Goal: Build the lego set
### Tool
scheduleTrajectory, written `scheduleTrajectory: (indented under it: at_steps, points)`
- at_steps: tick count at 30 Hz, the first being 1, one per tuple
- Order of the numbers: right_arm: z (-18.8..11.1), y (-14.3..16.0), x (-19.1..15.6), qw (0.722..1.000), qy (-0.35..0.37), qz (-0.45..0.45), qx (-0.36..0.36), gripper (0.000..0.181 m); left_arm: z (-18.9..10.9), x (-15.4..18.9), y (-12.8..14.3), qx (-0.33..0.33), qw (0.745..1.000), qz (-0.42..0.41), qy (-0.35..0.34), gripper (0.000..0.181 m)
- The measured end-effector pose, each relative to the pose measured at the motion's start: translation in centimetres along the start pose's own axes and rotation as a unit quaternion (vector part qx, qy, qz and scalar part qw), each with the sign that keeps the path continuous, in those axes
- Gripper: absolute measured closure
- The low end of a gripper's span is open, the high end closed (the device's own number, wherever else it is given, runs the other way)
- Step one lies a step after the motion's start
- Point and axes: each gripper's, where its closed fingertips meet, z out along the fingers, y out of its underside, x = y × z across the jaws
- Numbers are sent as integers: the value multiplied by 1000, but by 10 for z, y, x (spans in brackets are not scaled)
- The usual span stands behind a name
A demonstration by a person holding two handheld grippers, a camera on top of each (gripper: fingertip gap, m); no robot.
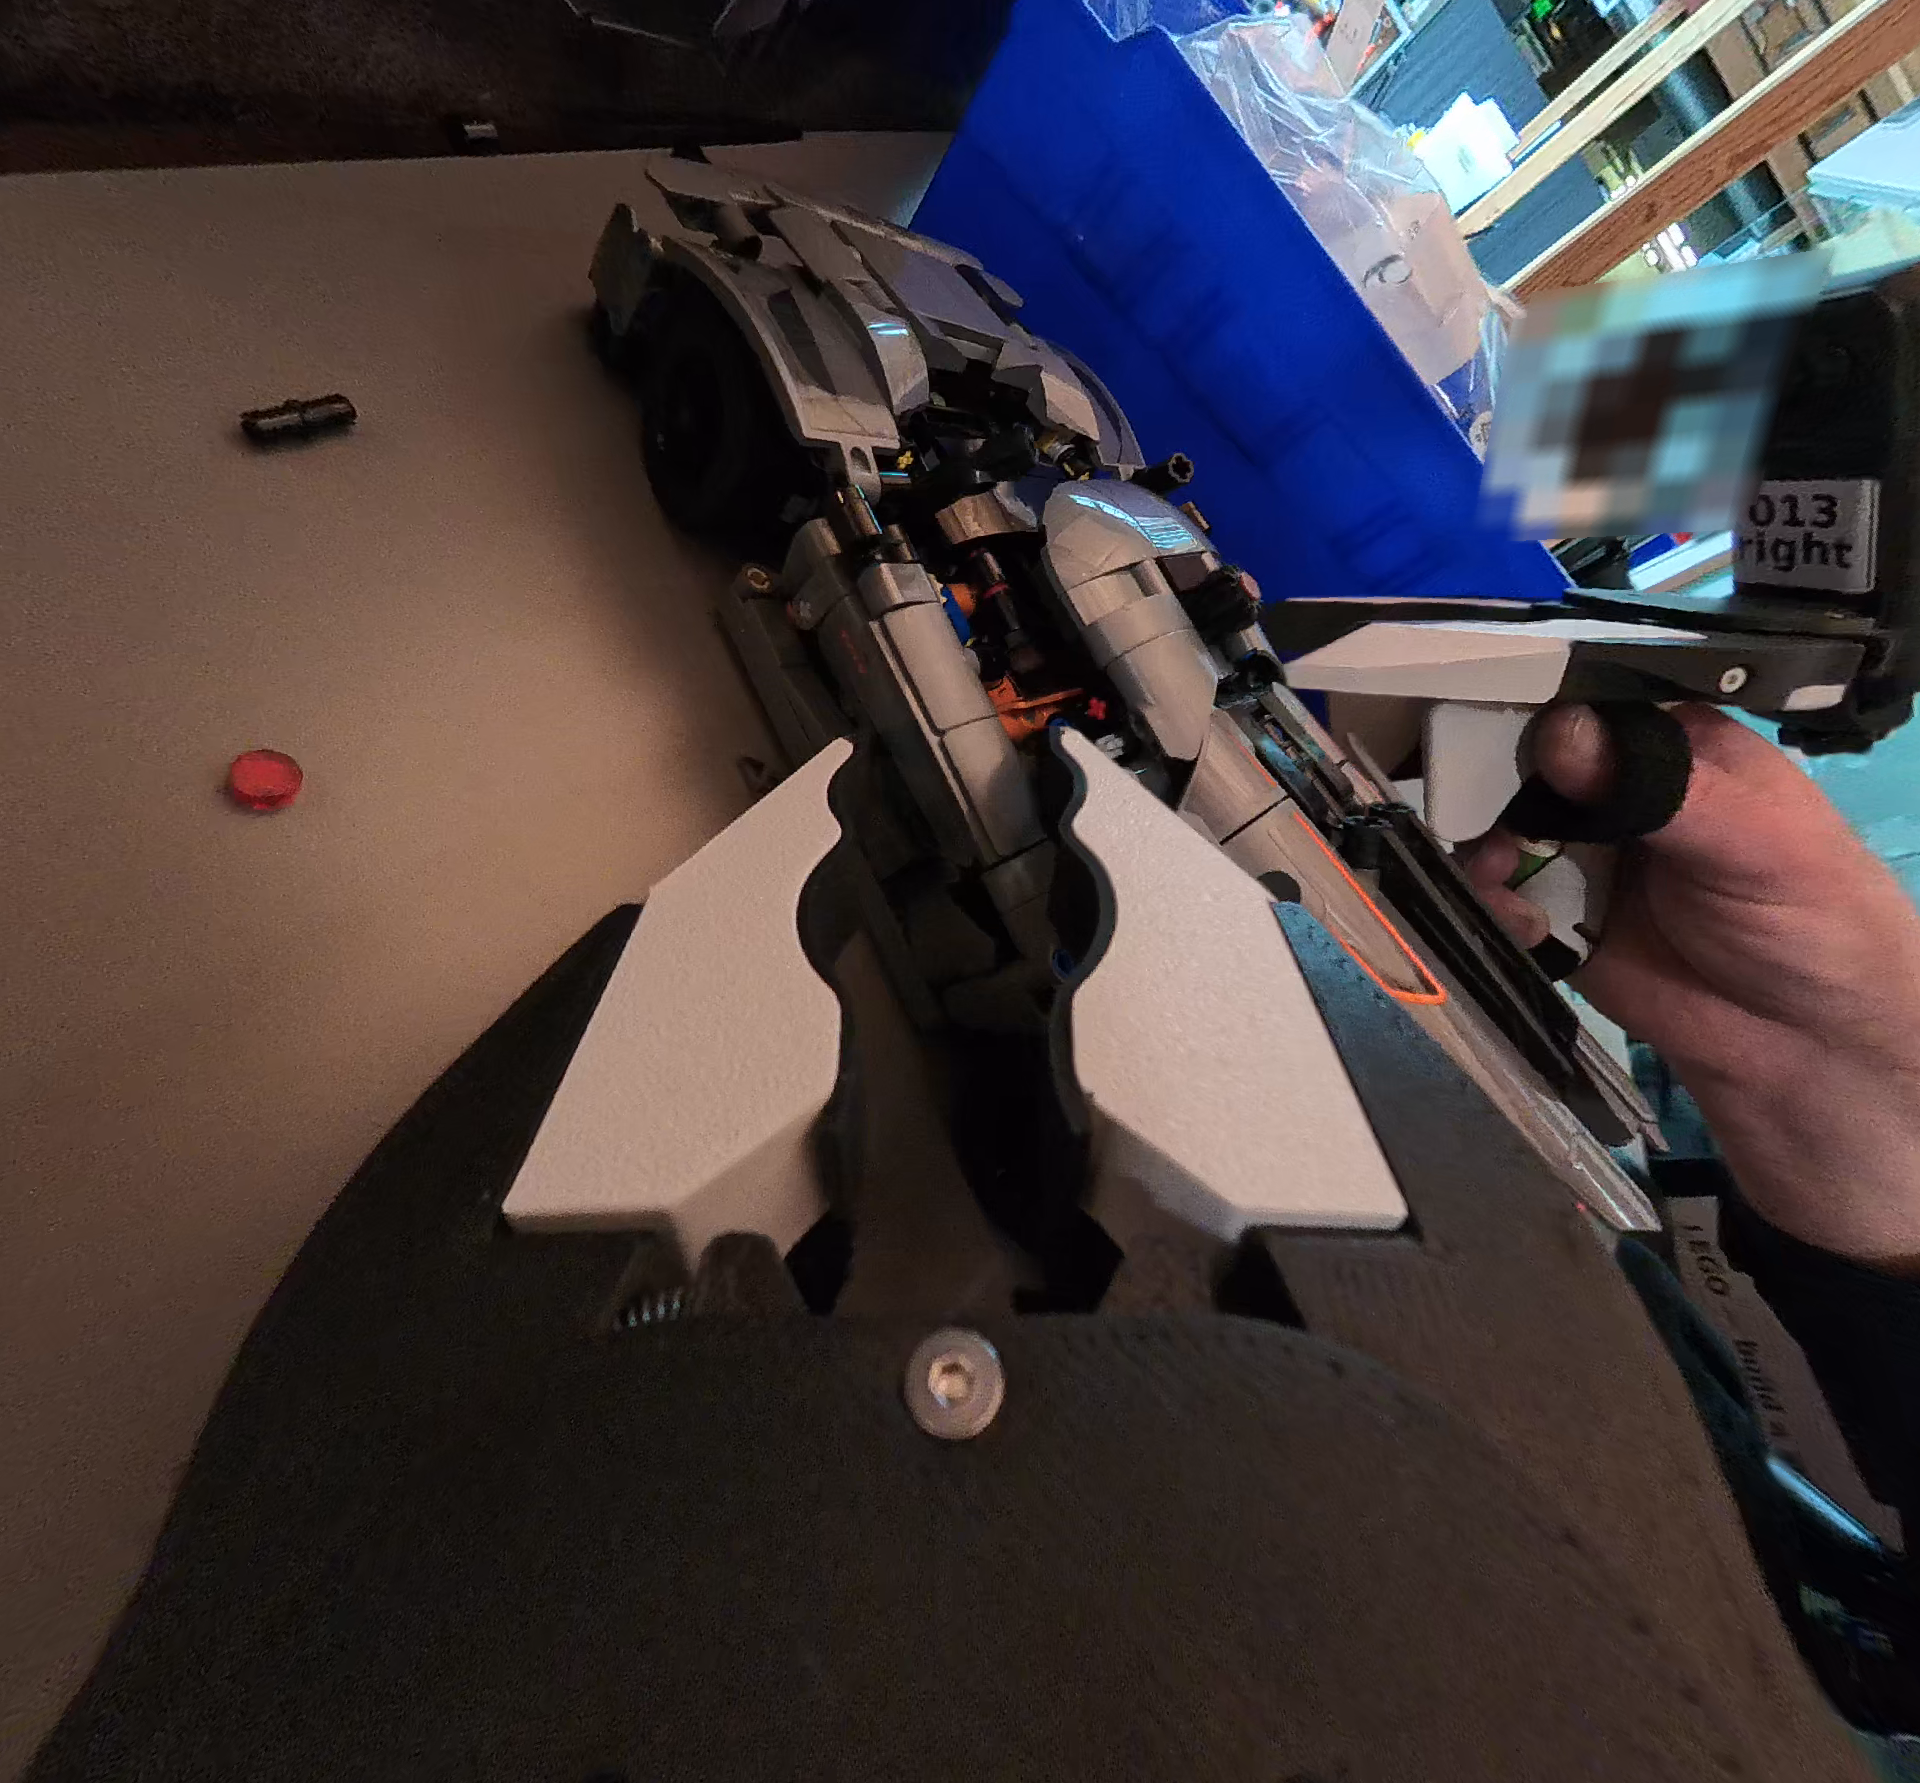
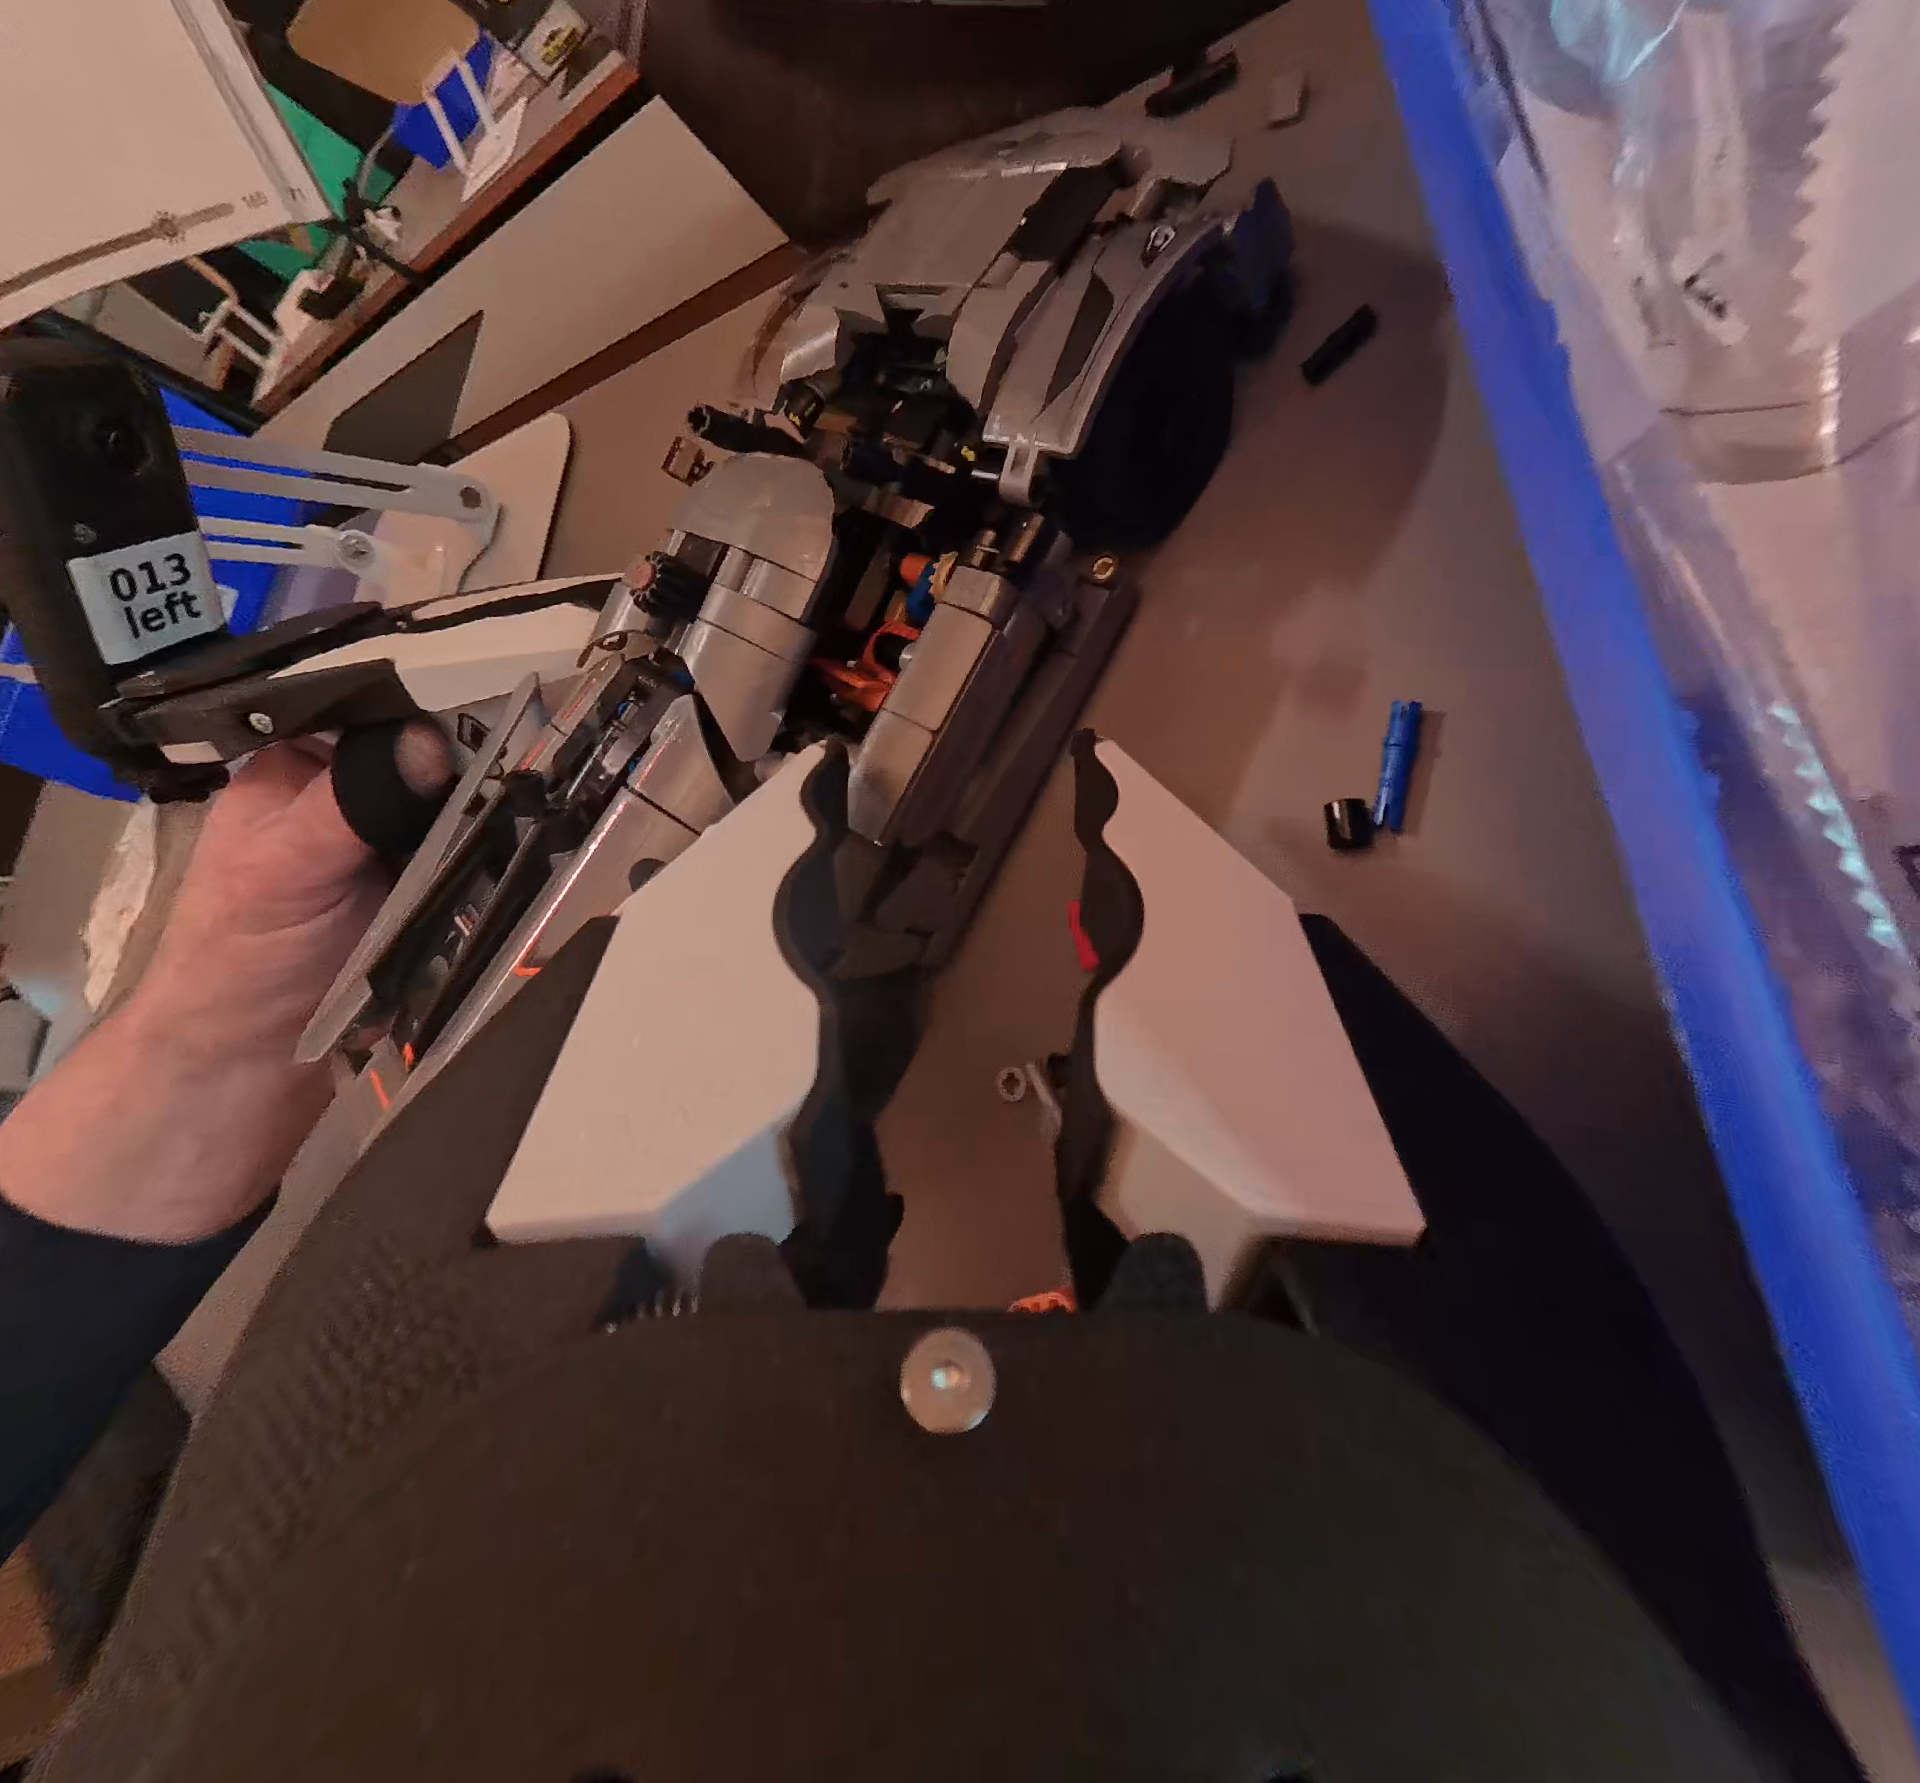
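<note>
The grey lego car (image 1: 935,590) lies partly built on the table, with one black wheel (image 1: 696,424) fitted and orange and blue inner parts showing. My left gripper (image 1: 956,757) is shut on the car's long grey side beam. My right gripper (image 2: 958,751) is open and straddles the other grey side beam (image 2: 935,694), with a gap at its right finger. A small red bit (image 2: 1081,933) sits on that finger's inner face. Each gripper's tip also shows in the other's view, against the car: the right gripper (image 1: 1299,642) and the left gripper (image 2: 582,601).
A blue bin (image 1: 1195,279) with clear plastic bags stands close beside the car, also in the right wrist view (image 2: 1538,538). Loose parts on the table: a black pin (image 1: 298,417), a red round stud (image 1: 266,779), a blue pin (image 2: 1397,762), a black bush (image 2: 1348,821). To reach the black wheel (image 1: 696,424) in a straight line is about 8 centimetres for my left fingers, about 15 centimetres for my right.
</note>
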Motion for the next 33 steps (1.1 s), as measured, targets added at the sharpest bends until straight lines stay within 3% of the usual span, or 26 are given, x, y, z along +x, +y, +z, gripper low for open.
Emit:
scheduleTrajectory:
  at_steps: [6,9,13,33]
  points:
    - [15,5,0,999,-11,44,-11,128,5,0,0,-9,998,-57,27,147]
    - [21,7,-7,994,-52,93,-11,133,6,-1,-3,-3,993,-104,47,149]
    - [23,7,-7,996,-44,82,-18,136,5,-1,-4,5,989,-139,57,151]
    - [6,31,-26,990,-74,109,-42,139,-15,15,15,0,985,-163,59,152]
